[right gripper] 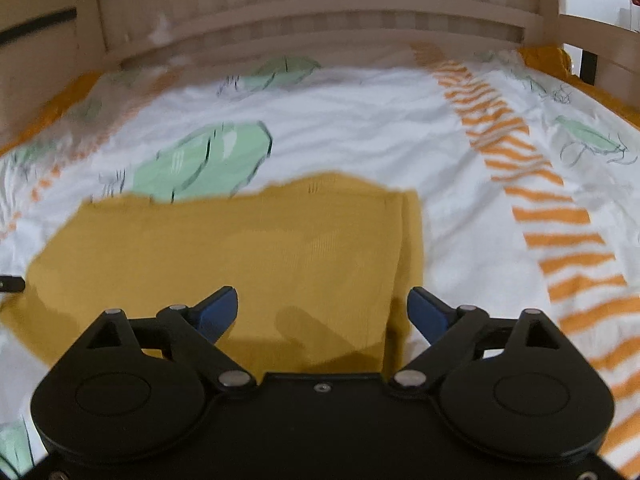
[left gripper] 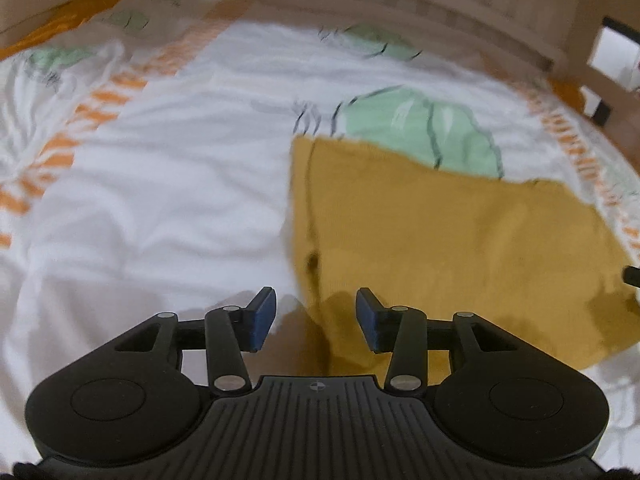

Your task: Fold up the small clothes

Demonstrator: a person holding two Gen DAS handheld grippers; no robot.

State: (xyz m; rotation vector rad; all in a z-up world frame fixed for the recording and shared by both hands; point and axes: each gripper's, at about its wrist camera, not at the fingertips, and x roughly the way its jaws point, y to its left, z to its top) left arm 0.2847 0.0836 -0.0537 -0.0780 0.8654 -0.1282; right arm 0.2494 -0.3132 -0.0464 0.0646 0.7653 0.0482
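Note:
A mustard-yellow small garment (left gripper: 440, 240) lies flat and folded on the white bedspread (left gripper: 160, 200); it also shows in the right wrist view (right gripper: 240, 248). My left gripper (left gripper: 316, 318) is open and empty, just above the garment's near left edge. My right gripper (right gripper: 322, 314) is open wide and empty, over the garment's near right part, with its folded right edge (right gripper: 408, 248) between the fingers. The tip of the other gripper shows at the frame edge in each view (left gripper: 632, 276) (right gripper: 10, 283).
The bedspread (right gripper: 400, 140) has green cactus prints (right gripper: 204, 160) and orange striped bands (right gripper: 560, 216). A wooden slatted bed rail (right gripper: 320, 12) runs along the far side, with a side rail at the right (left gripper: 592, 76). An orange sheet (left gripper: 48, 32) shows at the mattress edge.

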